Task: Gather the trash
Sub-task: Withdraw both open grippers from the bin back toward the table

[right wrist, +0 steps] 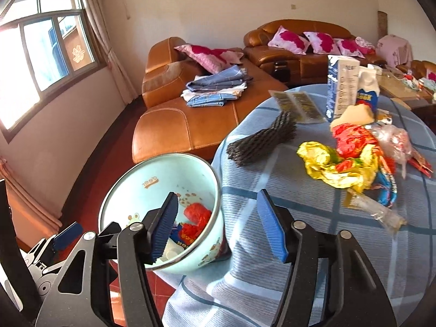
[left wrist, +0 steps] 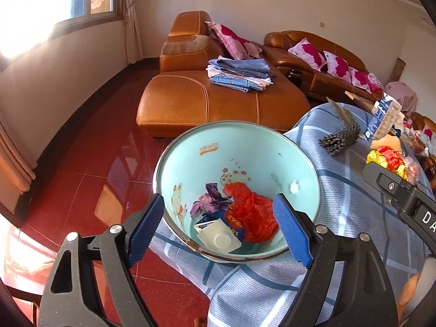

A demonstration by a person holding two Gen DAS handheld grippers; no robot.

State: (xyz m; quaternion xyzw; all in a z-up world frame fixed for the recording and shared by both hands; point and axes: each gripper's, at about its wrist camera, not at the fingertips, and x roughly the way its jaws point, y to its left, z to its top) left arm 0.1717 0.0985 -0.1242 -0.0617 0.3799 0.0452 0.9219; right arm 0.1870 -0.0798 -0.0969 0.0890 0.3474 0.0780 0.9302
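Both grippers (left (left wrist: 218, 229), right (right wrist: 218, 226)) gape beside bin (left wrist: 190, 147).

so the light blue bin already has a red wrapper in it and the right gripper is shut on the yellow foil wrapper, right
Not quite. The right gripper is open and holds nothing; the yellow foil wrapper lies on the table, as the right wrist view shows. The light blue bin does hold a red wrapper.

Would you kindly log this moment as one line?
left gripper: open at bin | right gripper: open, empty | wrappers: on table
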